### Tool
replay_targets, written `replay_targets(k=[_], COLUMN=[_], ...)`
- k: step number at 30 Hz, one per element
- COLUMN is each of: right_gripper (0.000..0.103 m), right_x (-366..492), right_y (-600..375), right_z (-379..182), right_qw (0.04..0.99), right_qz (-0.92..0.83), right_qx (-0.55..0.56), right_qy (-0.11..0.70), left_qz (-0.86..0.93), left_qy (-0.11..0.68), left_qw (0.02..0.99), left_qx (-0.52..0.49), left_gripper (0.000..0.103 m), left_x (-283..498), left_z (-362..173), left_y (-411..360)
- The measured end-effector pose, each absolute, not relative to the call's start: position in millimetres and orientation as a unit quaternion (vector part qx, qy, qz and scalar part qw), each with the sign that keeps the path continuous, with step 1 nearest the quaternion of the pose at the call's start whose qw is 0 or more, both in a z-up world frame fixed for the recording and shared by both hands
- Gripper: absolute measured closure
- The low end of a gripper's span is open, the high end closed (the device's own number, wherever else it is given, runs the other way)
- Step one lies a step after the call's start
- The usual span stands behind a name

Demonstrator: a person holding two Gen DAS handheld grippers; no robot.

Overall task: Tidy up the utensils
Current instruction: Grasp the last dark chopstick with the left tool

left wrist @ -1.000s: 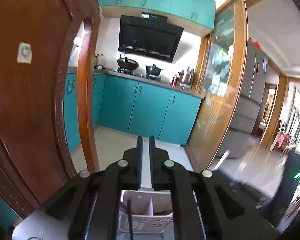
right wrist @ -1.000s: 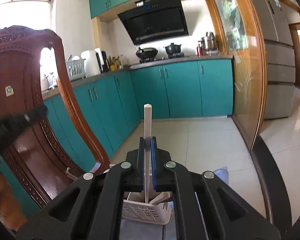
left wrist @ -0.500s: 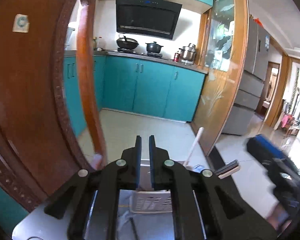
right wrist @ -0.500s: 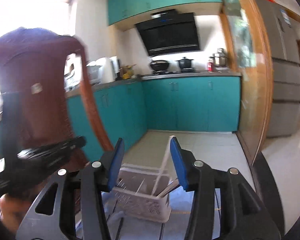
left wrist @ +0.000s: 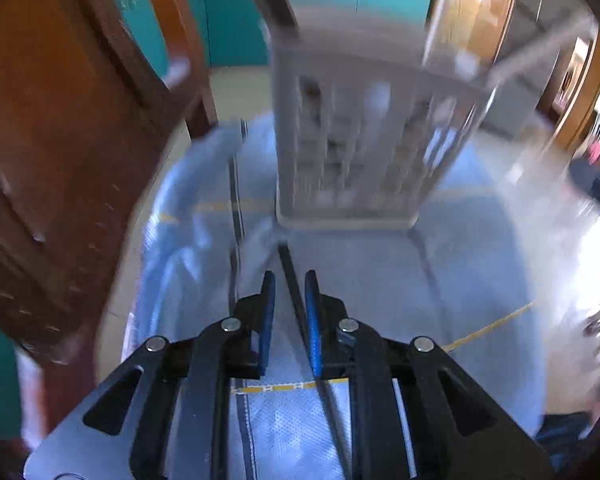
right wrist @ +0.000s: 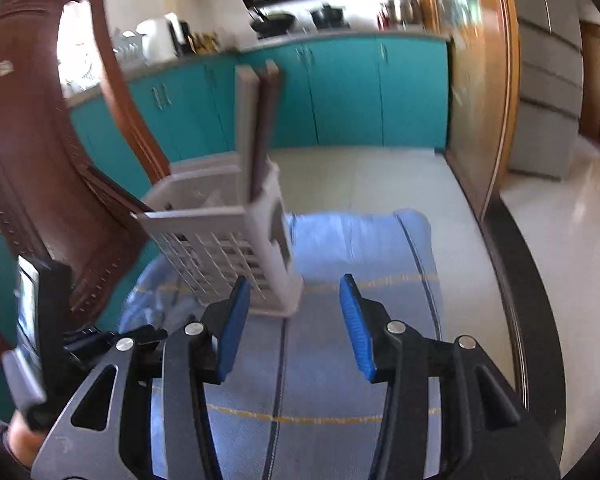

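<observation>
A white slotted utensil basket [left wrist: 364, 140] stands on a blue cloth [left wrist: 380, 280]; it also shows in the right wrist view [right wrist: 228, 248]. A white stick [right wrist: 246, 128] and a dark stick [right wrist: 266, 128] stand upright in it. My left gripper [left wrist: 290, 280] is slightly open, low over the cloth, with a thin dark chopstick [left wrist: 296, 292] lying between its fingers. My right gripper [right wrist: 292, 300] is open wide and empty, just in front of the basket. The left wrist view is blurred.
A carved wooden chair back [left wrist: 60, 140] stands at the left, close to the basket, and also shows in the right wrist view [right wrist: 32, 160]. Teal kitchen cabinets [right wrist: 340, 92] and a tiled floor lie behind. The left gripper's body shows at the right wrist view's left edge [right wrist: 40, 340].
My right gripper opened and let go of the white stick, which now stands in the basket. My left gripper tilted down toward the cloth, opened slightly, and now straddles a dark chopstick.
</observation>
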State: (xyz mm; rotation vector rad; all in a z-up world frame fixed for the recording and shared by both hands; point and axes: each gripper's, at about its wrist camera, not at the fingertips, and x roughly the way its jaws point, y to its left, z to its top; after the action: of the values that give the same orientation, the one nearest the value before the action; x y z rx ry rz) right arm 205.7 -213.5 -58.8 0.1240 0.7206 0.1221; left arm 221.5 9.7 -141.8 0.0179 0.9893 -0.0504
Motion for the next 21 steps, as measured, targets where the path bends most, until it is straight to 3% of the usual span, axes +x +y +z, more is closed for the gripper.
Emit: replay_targets(k=[5, 10, 21], right_gripper=[0.057, 0.057, 0.057], right_x=[209, 207, 204], right_y=[-210, -207, -212], right_z=[-65, -68, -68], right_qw=[0.930, 0.929, 0.929], right_qz=[0.057, 0.058, 0.054], right_qx=[0.051, 0.044, 0.043], right_qy=[0.360, 0.363, 0.364], left_qz=[-0.018, -0.012, -0.018], left_qy=[0.516, 0.507, 0.490], left_qw=[0.856, 0.861, 0.870], left_qx=[0.015, 0.032, 0.042], left_gripper=[0.088, 0.087, 0.096], left_x=[234, 237, 232], left_z=[-177, -176, -171], left_y=[1, -5, -32])
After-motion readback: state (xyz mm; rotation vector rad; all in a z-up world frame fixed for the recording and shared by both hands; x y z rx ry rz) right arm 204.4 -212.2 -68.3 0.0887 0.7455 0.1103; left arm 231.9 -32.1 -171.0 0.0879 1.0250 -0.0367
